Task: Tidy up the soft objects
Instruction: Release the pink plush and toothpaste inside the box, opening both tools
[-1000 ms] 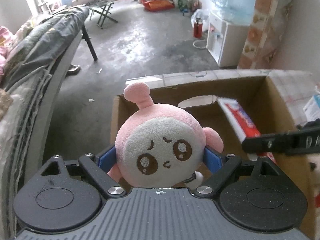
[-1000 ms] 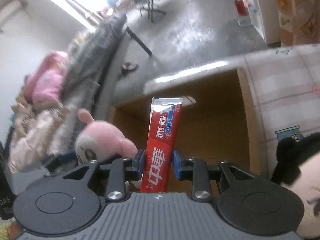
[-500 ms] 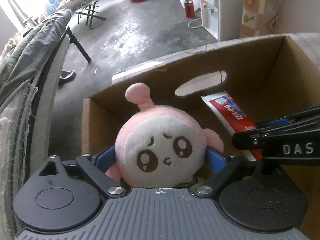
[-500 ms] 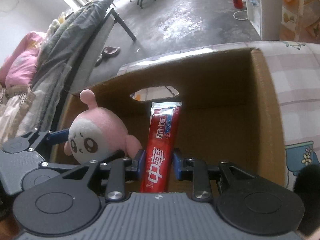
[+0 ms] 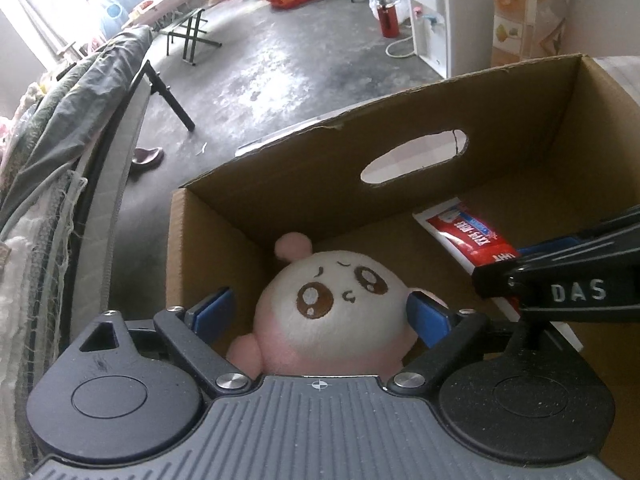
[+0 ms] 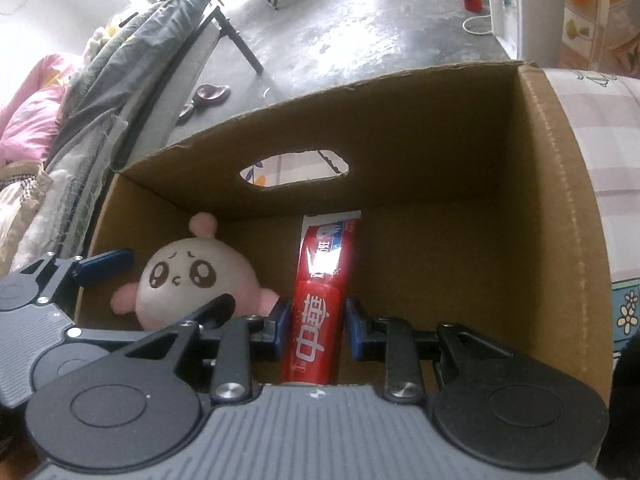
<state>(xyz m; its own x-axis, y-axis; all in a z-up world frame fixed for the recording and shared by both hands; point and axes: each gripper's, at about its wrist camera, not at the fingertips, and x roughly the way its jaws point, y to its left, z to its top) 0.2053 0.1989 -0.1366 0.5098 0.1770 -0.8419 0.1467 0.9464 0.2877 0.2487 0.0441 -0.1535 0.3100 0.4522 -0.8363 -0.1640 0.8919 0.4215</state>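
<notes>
Left wrist view
Box: a brown cardboard box (image 5: 400,160) with an oval hand hole in its far wall, open at the top
Toy: a round pink and white plush toy (image 5: 332,312) with a small worried face, down inside the box near the left corner, one little pink knob on top
Left gripper: the left gripper (image 5: 320,312) reaches into the box with the toy between its blue pads
Left jaws: spread wide; there is a gap between the left pad and the toy, and the right pad sits right at the toy's side
Toothpaste: a red and white toothpaste tube (image 5: 468,236) lies to the right of the toy, its flat end near the far wall
Other tool: the black arm of the right gripper (image 5: 560,280) crosses in from the right, over the tube
Room: a grey floor (image 5: 300,60) behind the box, and a heap of cloth on the left

Right wrist view
Right gripper: the right gripper (image 6: 318,320) is low in the same box
Right jaws: pinching the toothpaste tube, one blue pad on each side of it
Toothpaste: the tube points away to the far wall, under the hand hole
Toy: the plush toy sits left of the tube, close to it, its face looking up
Left gripper: its blue pad shows just left of the toy, not touching
Table cover: a checked cloth (image 6: 600,140) lies to the right of the box
</notes>
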